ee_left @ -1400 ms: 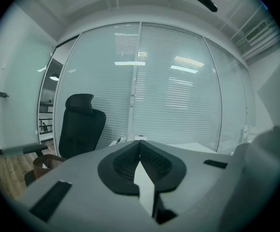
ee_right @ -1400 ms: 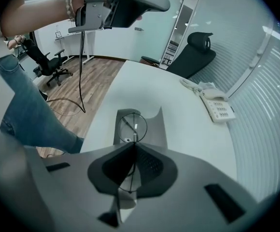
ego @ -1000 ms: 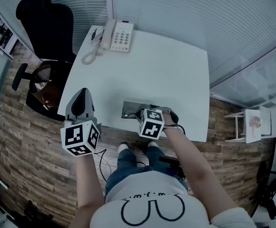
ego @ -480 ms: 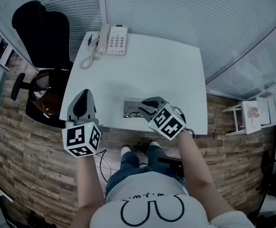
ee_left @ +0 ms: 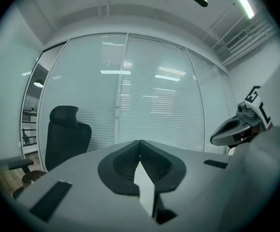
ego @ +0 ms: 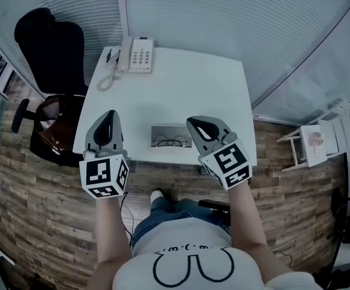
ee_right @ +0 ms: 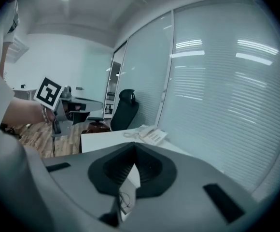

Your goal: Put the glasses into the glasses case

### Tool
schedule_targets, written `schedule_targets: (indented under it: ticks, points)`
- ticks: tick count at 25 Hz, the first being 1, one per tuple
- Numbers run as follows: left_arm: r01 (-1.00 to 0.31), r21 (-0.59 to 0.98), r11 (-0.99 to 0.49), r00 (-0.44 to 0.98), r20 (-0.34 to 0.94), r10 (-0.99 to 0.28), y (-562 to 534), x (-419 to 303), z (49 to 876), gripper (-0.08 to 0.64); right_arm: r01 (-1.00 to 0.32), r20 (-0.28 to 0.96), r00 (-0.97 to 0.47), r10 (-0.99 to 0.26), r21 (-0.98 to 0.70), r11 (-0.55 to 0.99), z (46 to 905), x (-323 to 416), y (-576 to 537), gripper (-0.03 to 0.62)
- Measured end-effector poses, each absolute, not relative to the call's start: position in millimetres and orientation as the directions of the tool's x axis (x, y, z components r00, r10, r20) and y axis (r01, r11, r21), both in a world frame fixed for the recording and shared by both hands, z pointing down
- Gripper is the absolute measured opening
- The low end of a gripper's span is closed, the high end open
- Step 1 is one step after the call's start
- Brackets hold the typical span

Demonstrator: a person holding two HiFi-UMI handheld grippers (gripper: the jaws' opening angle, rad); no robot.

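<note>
At the bottom of the head view the person's forearms reach up toward the near edge of the table [ego: 181, 89]. The left gripper [ego: 107, 117] hovers at lower left and the right gripper [ego: 195, 123] just right of centre. Each gripper's own view shows its jaws pressed together at the tips with nothing caught between them, so both tongs are closed and empty.

Between the two grippers, in the centre of the frame, the glasses case [ego: 171, 127] lies open on the table, close to the near edge. The glasses [ego: 170, 141] appear to lie inside it, their dark rims showing against the grey lining. I cannot tell whether they sit fully down. No lid can be made out either.

The main risk, as I judge it, is the case's place near the edge. A push from either closed gripper could slide it toward the person and off the table. If a lid has to be shut, closed tips pressing on it could tip the shallow case or pinch a temple that sticks up. A gripper going in without opening would shove the frame, not grasp it.

Farther up the frame the tabletop is bare. A telephone [ego: 137, 54] stands at its far left corner, and a black office chair [ego: 48, 47] stands at upper left.
</note>
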State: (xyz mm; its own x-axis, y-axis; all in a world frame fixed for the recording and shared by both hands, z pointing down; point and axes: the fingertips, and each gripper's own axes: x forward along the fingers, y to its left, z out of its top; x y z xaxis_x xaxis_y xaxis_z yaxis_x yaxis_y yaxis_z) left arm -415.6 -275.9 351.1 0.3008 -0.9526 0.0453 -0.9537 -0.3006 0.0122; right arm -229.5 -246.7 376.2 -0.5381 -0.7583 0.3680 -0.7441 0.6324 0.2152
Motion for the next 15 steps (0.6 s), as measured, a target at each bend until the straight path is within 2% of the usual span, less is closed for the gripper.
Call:
schedule_targets:
  ticks: [7, 15]
  points:
    - [-0.952, -0.056, -0.300, 0.302, -0.017, -0.953, -253, -387, 315, 0.015, -0.830, 0.133, -0.505, -0.853, 0.194, 0.523, 300, -194, -229, 0.009]
    - [-0.948, -0.103, -0.300, 0.309, -0.085, -0.947, -225, -360, 275, 0.015, -0.869, -0.013, -0.482, -0.876, 0.133, 0.476, 258, -158, -203, 0.008]
